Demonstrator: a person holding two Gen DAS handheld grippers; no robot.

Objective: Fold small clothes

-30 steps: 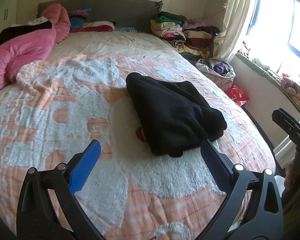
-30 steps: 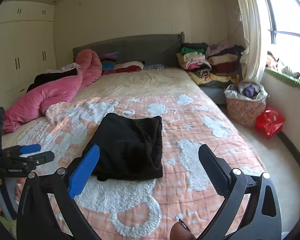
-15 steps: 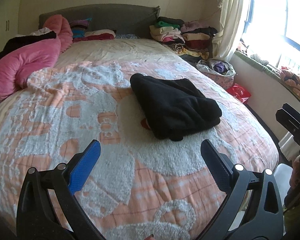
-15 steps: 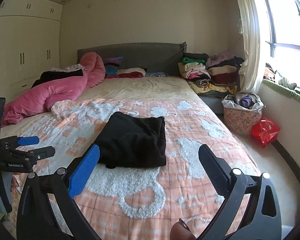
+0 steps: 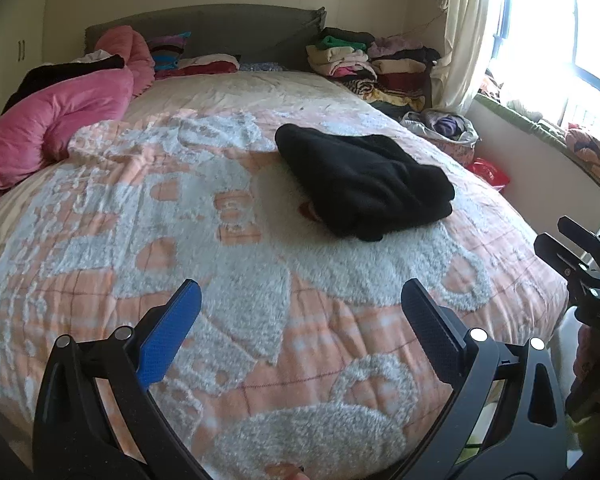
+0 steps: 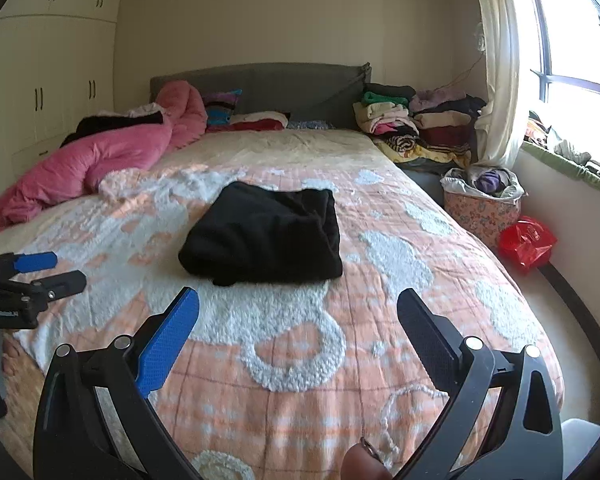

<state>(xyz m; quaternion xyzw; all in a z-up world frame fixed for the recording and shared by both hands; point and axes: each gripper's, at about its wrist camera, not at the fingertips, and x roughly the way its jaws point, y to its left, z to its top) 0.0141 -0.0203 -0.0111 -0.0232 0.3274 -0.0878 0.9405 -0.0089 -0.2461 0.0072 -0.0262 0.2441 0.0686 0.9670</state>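
A folded black garment [image 5: 364, 184] lies in the middle of the bed on the orange and white blanket [image 5: 180, 240]; it also shows in the right wrist view [image 6: 264, 234]. My left gripper [image 5: 300, 300] is open and empty, held back near the foot of the bed, well short of the garment. It also shows at the left edge of the right wrist view [image 6: 46, 268]. My right gripper [image 6: 298, 308] is open and empty, also back from the garment. It shows at the right edge of the left wrist view [image 5: 568, 240].
A pink duvet [image 6: 100, 160] is bunched at the bed's left. Stacks of folded clothes [image 6: 412, 124] sit at the far right by the headboard. A laundry basket [image 6: 484, 204] and a red bag [image 6: 526, 242] stand on the floor by the window wall.
Both grippers have pulled back and up from the garment; it now looks smaller and farther away. The garment has not moved. Both stayed open.
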